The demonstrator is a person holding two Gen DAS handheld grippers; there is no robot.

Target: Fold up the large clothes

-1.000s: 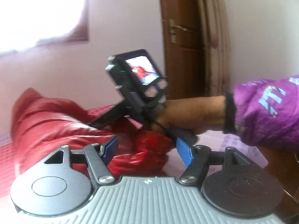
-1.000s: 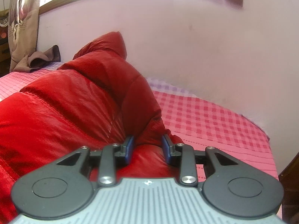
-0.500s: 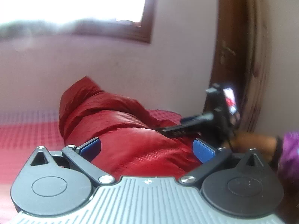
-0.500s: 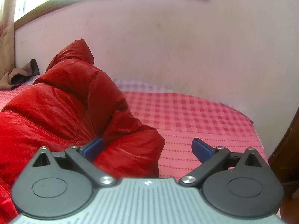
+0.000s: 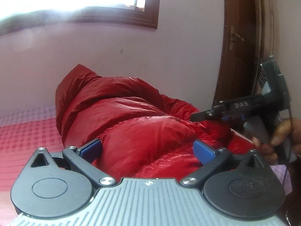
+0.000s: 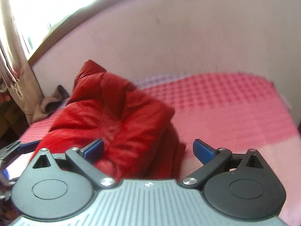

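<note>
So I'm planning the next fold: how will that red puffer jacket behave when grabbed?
The red puffer jacket looks shiny, so probably slippery between the pads. Its puffy quilted bulk suggests it is light but springy, likely to unfold itself. It slumps on the bed, so it is floppy.

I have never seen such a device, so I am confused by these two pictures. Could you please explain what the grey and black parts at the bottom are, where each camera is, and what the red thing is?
There is no robot here. A person holds one hand tool with a two-finger claw in each hand, and a wide-angle camera on each tool looks forward along its fingers. The grey and black parts at the bottom of each picture are the tool itself.

One picture is from the left claw, the other from the right claw. The blue pads are the fingertips. Both claws are open and hold nothing.

The red thing is a puffy quilted jacket, lying bunched on a bed with a pink checked bedspread. In the left picture you also see the other tool in the person's right hand, beside a brown wooden door.
</note>
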